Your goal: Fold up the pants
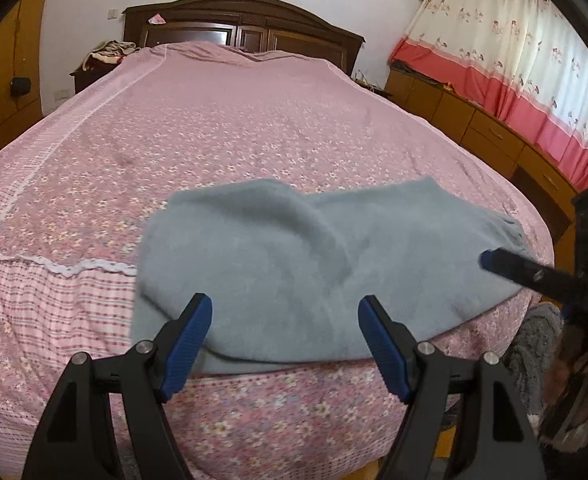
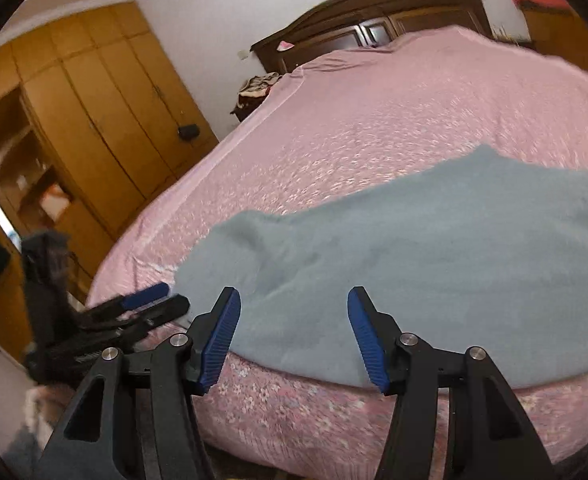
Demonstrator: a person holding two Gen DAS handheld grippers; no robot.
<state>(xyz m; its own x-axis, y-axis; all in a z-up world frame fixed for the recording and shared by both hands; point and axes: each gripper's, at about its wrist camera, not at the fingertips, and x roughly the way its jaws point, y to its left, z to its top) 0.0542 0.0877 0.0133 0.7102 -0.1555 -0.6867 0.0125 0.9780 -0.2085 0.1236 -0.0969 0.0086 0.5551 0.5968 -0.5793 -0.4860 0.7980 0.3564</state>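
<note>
Lying across the near edge of the bed (image 1: 222,128), the grey pants (image 1: 313,264) fill the lower middle of the left wrist view, bunched into soft folds with their front hem just over the mattress edge; the pink floral bedspread (image 1: 94,184) stretches away beneath them toward the dark wooden headboard (image 1: 250,20) at the top of the frame. The left gripper (image 1: 285,312) sits at the bottom centre, its blue-padded fingers spread wide with nothing between them, held just in front of the pants' near edge; whether the tips touch the cloth cannot be told. The right gripper (image 1: 493,260) enters that view at the right edge, its blue tip over the pants' right end; in its own view the right gripper (image 2: 294,304) appears at the bottom centre, fingers likewise wide apart and holding nothing, in front of the pants (image 2: 433,264). A yellow wooden wardrobe (image 2: 86,120) fills the upper left of the right wrist view; white and red curtains (image 1: 513,60) hang at the upper right of the left wrist view.
</note>
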